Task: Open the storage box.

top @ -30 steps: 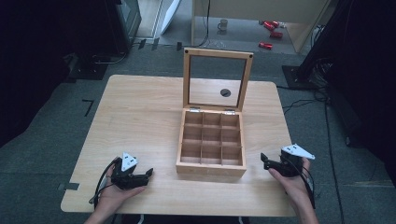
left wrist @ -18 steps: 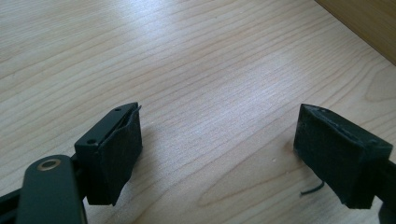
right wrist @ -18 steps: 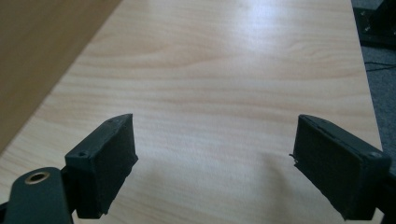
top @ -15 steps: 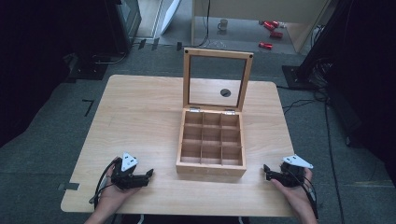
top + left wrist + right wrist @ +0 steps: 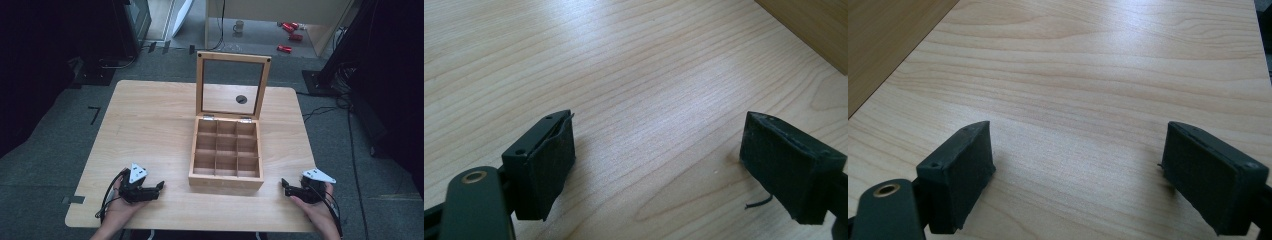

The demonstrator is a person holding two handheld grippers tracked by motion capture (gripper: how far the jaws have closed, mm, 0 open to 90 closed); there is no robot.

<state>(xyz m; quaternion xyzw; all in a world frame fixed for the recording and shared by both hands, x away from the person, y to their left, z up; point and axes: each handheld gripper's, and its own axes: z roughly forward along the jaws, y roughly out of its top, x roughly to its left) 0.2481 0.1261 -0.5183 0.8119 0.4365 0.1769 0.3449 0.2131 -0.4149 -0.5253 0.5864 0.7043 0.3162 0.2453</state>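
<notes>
My right hand-held gripper has dropped onto the table since a second ago; the left hand-held gripper hasn't moved. Both are wide open, holding nothing. The wooden box sits between them, lid up.

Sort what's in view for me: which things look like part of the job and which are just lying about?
Likely the job: wooden box, lid open, compartments bare; left gripper; right gripper, both open on the table.
Lying about: mug and red items on the floor behind.
</notes>
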